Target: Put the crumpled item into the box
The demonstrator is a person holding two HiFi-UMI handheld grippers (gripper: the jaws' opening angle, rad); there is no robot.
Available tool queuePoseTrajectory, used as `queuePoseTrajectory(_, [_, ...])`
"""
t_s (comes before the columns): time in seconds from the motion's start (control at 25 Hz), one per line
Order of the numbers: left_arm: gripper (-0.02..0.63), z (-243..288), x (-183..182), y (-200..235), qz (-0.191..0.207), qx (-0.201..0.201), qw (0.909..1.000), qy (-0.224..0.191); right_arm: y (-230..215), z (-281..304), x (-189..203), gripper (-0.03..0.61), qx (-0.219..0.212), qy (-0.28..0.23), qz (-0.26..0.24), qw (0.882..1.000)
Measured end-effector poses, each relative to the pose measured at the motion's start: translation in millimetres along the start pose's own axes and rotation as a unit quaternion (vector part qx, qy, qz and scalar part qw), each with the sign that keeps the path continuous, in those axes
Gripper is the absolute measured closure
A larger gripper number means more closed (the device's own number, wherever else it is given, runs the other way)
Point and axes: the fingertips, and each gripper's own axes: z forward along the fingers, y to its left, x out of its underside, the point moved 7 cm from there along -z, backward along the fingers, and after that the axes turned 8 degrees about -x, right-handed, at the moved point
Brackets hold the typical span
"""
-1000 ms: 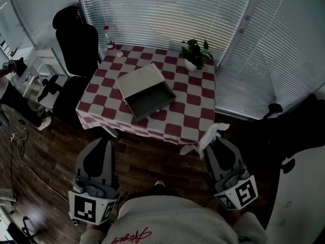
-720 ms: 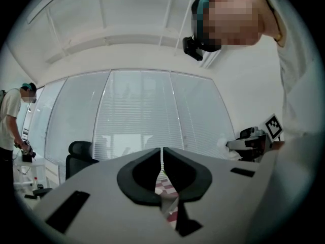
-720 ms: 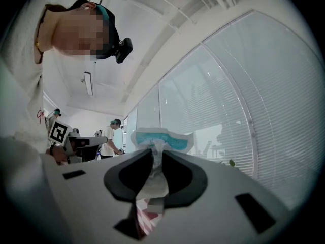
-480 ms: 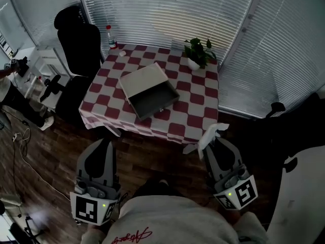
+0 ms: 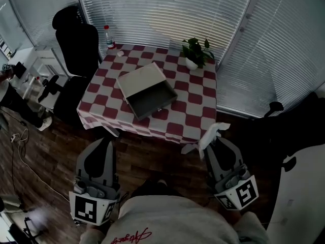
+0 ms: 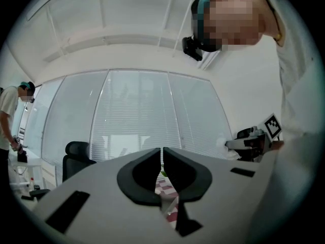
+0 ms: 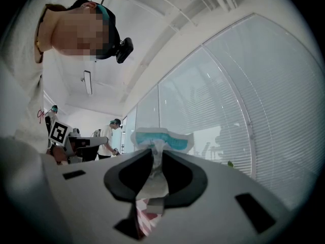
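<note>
While the jaws of the right gripper (image 5: 217,142) clamp the crumpled item (image 5: 212,132), perhaps a wrapper, those of the left gripper (image 5: 103,142) rest together. The box (image 5: 147,92) sits centred on the desk (image 5: 199,104).

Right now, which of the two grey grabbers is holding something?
The right gripper: its jaws pinch the crumpled white-and-teal item. The left gripper has its jaws closed with nothing between them.

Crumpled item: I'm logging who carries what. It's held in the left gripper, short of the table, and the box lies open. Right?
Not quite: the right gripper holds the crumpled item, as the right gripper view shows. It is short of the table, and the box lies open.
</note>
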Motion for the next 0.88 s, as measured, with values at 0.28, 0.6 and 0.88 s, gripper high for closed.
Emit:
queuePoseTrajectory(0.28, [0.586, -4.7, 2.1, -6.2, 0.002, -0.009, 1.0, 0.002, -2.7, -4.3, 1.5, 0.502, -0.008, -0.003, 0.001, 1.0])
queuePoseTrajectory(0.6, [0.586, -19.1, -0.3, -14.2, 0.008, -0.024, 0.9996, 0.009, -2.2, -13.7, 3.7, 0.502, -0.018, 0.0, 0.01, 1.0])
queuePoseTrajectory(0.88, [0.585, -20.9, 0.9, -12.7, 0.009, -0.033, 0.9993, 0.013, -2.3, -9.3, 7.8, 0.502, -0.025, 0.002, 0.016, 1.0])
